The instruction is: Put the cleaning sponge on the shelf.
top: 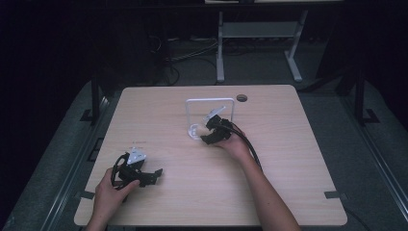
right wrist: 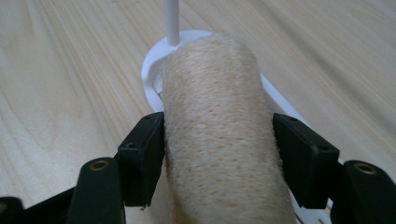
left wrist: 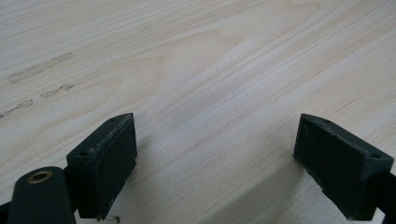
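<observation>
A beige, rough-woven loofah roll (right wrist: 219, 140) lies between the jaws of my right gripper (right wrist: 218, 154), and both black pads (right wrist: 142, 158) touch its sides. The roll's far end rests on the round white base (right wrist: 152, 65) of a white wire stand (top: 210, 102), beside its thin upright post (right wrist: 172, 21). From the high view, the right gripper (top: 206, 131) is at the stand's foot, mid-table. My left gripper (top: 154, 176) rests near the front left of the table, open, with bare wood between its pads (left wrist: 105, 158).
The light wooden table (top: 288, 144) has a round cable hole (top: 241, 97) at the back. The right gripper's black cable (top: 250, 144) runs along the forearm. Beyond the table stand a dark floor and a white desk frame (top: 260, 38).
</observation>
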`<state>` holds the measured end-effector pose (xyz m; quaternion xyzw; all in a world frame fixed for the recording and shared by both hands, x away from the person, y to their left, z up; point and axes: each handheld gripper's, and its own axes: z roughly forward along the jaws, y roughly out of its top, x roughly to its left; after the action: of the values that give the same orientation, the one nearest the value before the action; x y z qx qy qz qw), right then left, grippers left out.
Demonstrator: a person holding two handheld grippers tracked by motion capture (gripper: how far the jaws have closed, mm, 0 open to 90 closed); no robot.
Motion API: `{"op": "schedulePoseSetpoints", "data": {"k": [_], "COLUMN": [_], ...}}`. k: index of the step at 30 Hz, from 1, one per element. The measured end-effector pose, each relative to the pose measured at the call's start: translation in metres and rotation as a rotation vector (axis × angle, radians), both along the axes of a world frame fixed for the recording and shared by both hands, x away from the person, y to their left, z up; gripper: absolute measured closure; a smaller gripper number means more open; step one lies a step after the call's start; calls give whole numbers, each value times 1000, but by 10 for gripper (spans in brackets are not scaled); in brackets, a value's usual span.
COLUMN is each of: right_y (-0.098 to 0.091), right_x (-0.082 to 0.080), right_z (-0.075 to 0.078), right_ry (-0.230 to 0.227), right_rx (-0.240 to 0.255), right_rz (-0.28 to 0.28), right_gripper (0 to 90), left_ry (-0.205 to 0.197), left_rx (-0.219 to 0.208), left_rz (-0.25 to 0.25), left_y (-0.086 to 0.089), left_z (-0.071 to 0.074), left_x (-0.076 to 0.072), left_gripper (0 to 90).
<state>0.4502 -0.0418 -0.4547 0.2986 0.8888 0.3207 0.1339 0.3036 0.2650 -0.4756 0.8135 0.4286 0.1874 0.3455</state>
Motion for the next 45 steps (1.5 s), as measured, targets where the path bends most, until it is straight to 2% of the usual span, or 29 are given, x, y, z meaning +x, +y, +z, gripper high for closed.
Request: {"op": "schedulePoseSetpoints", "data": {"k": [10, 15, 19, 23, 27, 28, 39, 45], "right_y": [-9, -14, -20, -27, -31, -31, -30, -26], "right_x": [-10, -17, -23, -30, -35, -37, -43, -43], "right_z": [23, 34, 41, 44, 42, 41, 20, 8], "right_ry": [-39, -52, -60, -64, -51, -46, 22, 37], "right_rx": [49, 70, 102, 136, 135, 136, 117, 104], "right_rz": [-2, 2, 8, 10, 36, 36, 58, 70], "right_gripper": [344, 391, 501, 672, 879, 896, 897, 898], "left_ry": [0, 0, 0, 0, 0, 0, -2, -2], "left_rx": [1, 2, 0, 0, 0, 0, -1, 1], "left_rz": [0, 0, 0, 0, 0, 0, 0, 0], "left_y": [0, 0, 0, 0, 0, 0, 0, 0], "left_z": [0, 0, 0, 0, 0, 0, 0, 0], "left_x": [0, 0, 0, 0, 0, 0, 0, 0], "left_gripper": [127, 127, 128, 127, 127, 127, 127, 127]}}
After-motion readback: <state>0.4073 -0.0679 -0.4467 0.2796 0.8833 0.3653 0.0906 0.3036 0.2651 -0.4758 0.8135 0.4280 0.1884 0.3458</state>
